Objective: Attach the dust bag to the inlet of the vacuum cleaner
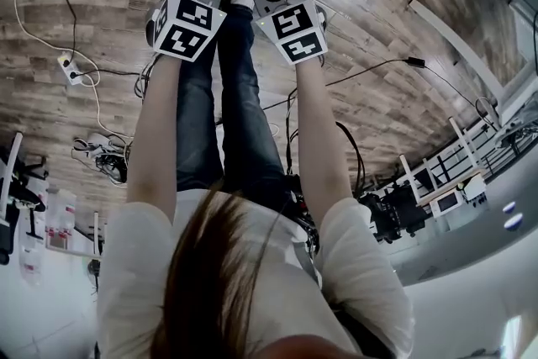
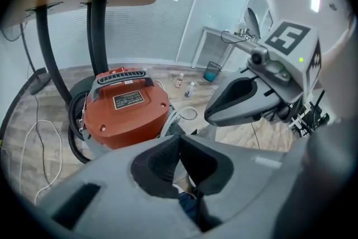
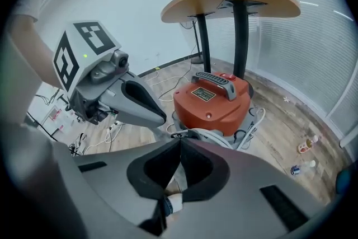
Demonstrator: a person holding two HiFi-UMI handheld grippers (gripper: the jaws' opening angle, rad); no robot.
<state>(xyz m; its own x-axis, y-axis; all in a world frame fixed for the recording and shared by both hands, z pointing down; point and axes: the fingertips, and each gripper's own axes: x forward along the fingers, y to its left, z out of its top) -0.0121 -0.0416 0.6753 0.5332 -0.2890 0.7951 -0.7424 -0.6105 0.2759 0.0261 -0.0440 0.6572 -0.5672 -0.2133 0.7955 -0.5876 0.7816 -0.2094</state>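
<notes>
Hovering above red vacuum cleaner (image 2: 126, 106), left tool (image 2: 179, 137), right tool (image 3: 180, 141) (both closed, empty)

Bright even indoor light, strong fisheye distortion, dark vignetted corners

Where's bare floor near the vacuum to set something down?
Bare floor lies between the vacuum and the bottles. It is crowded on the vacuum's other side, where the hose coils, and behind it at the table legs.

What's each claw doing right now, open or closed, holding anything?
Left claw: closed, holding nothing.
Right claw: closed, holding nothing.
</notes>
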